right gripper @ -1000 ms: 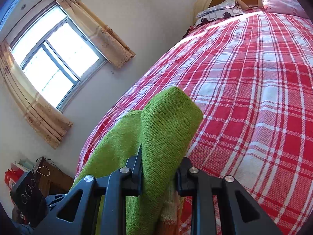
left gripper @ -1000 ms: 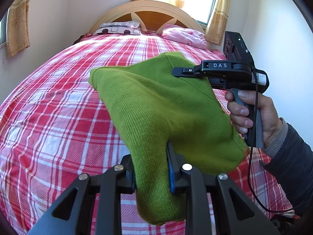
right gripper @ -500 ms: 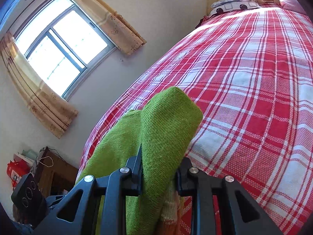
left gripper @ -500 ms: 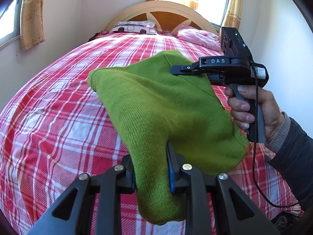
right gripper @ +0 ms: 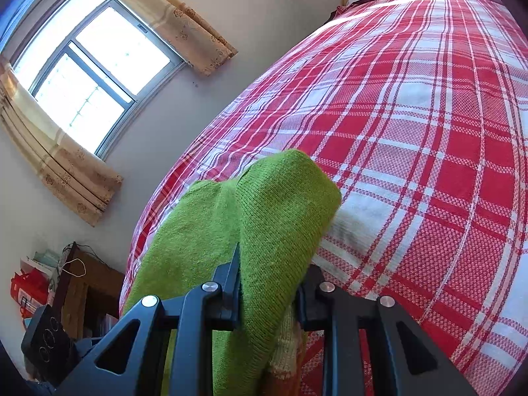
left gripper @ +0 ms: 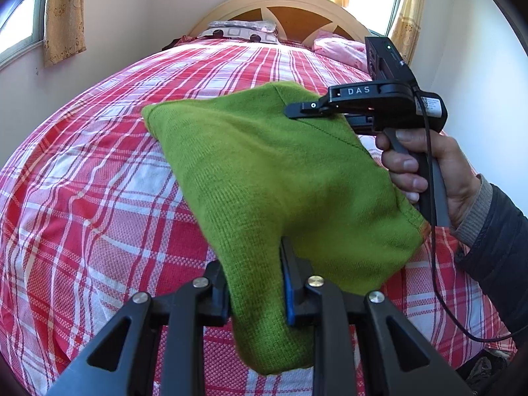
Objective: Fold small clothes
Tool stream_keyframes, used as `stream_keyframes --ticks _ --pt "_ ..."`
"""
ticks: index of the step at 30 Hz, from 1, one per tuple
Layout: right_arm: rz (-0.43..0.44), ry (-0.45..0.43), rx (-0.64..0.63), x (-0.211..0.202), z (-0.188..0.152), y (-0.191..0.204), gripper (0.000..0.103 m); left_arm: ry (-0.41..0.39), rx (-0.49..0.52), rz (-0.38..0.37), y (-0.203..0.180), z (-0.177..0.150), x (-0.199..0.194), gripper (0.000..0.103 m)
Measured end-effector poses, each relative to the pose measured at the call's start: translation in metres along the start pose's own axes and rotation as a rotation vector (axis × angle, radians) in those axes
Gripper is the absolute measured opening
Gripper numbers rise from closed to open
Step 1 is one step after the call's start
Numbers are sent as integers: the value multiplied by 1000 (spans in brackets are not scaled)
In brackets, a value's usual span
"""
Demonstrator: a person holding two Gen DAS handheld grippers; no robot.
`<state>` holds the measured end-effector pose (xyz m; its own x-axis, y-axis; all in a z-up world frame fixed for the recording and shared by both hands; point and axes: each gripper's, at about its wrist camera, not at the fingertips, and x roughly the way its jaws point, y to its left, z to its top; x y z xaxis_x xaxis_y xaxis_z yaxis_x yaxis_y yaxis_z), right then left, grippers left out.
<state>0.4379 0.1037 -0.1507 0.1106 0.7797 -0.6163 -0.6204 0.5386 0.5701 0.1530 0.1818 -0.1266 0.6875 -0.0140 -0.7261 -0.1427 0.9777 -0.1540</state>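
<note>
A: Above the bed [left gripper: 99, 171], near its foot — green knit garment [left gripper: 270, 178] held up off the red-and-white plaid cover, stretched between both tools.

B: Left hand-held gripper [left gripper: 255, 292]?

A: Near edge of the left wrist view, pointing toward the far headboard [left gripper: 280, 3]. Fingers closed on a bunched lower corner of the garment; cloth fills the gap between the pads and a tail hangs below them.

B: And the right one?

A: Right hand-held gripper [left gripper: 293, 112] comes in from the right side, roughly level, fingers aimed left across the bed. Tips pinch the garment's far upper edge by a seam. In its own view [right gripper: 269, 283] the knit bulges up between the closed fingers, so both are clamped on the same piece.

B: Hand pose?

A: Right hand [left gripper: 425, 171] wrapped around the grey grip, fingers curled in front, wrist bent slightly, dark sleeve with a grey cuff. A black cable [left gripper: 432, 231] drops from the tool past the wrist.

B: Surroundings?

A: Patterned pillow [left gripper: 241, 31] and pink pillow [left gripper: 343, 49] at the far end; curtained window [right gripper: 95, 66] on the left wall; wooden cabinet [right gripper: 89, 293] below it.
</note>
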Motion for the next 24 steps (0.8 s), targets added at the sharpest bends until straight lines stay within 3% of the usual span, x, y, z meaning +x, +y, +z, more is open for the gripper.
stream_keyframes --ticks 19,24 --pt "-97 14 14 7 -6 -5 28 8 -3 3 0 -7 0 29" --pt "-148 6 -25 3 -6 3 31 4 25 34 -4 -8 -6 40"
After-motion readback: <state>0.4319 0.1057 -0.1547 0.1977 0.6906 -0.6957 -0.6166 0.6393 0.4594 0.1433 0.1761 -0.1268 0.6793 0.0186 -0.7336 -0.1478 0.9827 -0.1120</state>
